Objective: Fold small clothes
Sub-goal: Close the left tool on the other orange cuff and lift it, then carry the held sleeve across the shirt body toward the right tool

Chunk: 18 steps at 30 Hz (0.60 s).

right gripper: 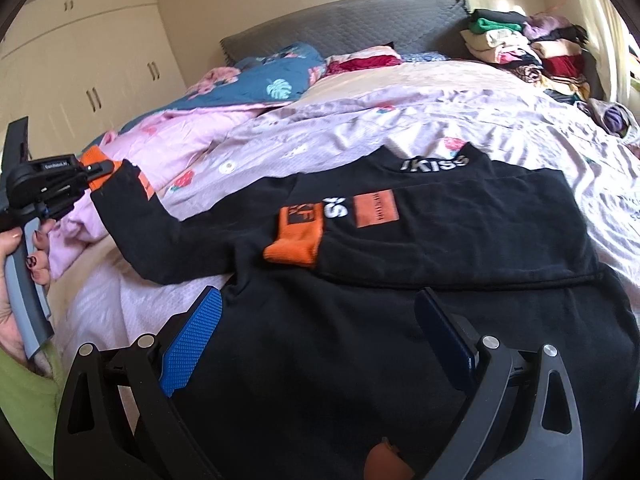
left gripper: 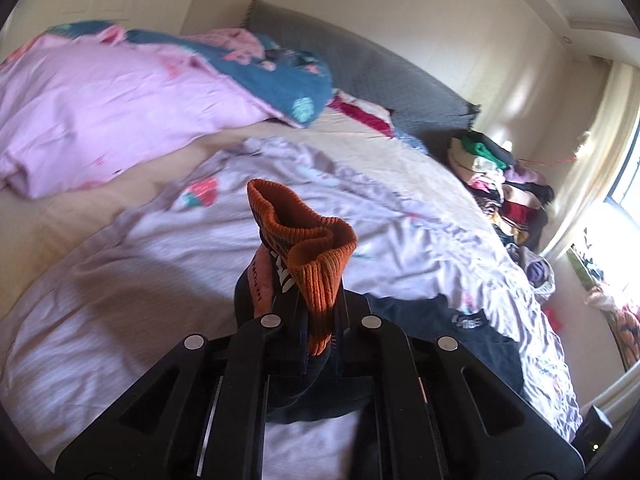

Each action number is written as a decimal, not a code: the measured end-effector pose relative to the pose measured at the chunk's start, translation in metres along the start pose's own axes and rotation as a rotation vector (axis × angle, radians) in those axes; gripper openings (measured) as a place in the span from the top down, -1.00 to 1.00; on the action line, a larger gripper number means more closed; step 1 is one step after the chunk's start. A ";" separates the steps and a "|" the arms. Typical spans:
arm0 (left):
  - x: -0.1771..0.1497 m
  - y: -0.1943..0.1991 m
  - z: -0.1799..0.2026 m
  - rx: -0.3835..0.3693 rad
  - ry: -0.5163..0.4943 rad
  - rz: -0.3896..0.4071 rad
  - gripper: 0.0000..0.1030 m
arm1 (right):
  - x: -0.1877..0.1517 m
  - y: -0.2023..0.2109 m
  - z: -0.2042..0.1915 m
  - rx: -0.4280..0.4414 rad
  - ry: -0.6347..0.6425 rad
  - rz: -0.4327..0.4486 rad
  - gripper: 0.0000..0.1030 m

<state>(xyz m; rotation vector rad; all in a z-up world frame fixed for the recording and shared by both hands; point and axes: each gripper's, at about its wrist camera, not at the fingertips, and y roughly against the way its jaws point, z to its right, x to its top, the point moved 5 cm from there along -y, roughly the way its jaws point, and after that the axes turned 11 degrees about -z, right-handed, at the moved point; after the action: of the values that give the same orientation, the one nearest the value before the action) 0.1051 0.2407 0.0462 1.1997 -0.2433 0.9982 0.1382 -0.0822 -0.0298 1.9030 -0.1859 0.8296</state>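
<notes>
A small black sweatshirt (right gripper: 420, 248) with orange cuffs and orange patches lies on the bed. One sleeve is folded across its chest, its orange cuff (right gripper: 294, 250) near the middle. My left gripper (left gripper: 316, 312) is shut on the other sleeve's orange cuff (left gripper: 316, 248) and holds that sleeve stretched out to the left, lifted above the bed; it shows in the right wrist view (right gripper: 98, 168). My right gripper (right gripper: 320, 320) is open, its blue pads (right gripper: 192, 340) hovering over the shirt's lower body.
The bed carries a lilac striped sheet (right gripper: 440, 120), a pink duvet (left gripper: 100, 112) and a blue leaf-print cover (right gripper: 264, 84). A pile of clothes (right gripper: 528, 52) sits at the far right by the grey headboard (right gripper: 340, 24). Wardrobes (right gripper: 88, 64) stand at the left.
</notes>
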 end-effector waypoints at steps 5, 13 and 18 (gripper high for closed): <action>0.006 -0.005 0.039 -0.030 -0.059 0.001 0.95 | 0.007 0.009 0.017 -0.026 -0.039 0.026 -0.87; 0.014 -0.009 0.091 -0.079 -0.125 0.012 0.95 | 0.025 0.025 0.052 -0.093 -0.085 0.080 -0.87; 0.014 -0.013 0.122 -0.109 -0.170 0.013 0.96 | 0.024 0.027 0.074 -0.111 -0.117 0.101 -0.87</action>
<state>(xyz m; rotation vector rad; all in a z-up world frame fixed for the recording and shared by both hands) 0.1629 0.1431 0.0946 1.1856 -0.4345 0.8840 0.1782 -0.1529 -0.0135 1.8505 -0.3948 0.7600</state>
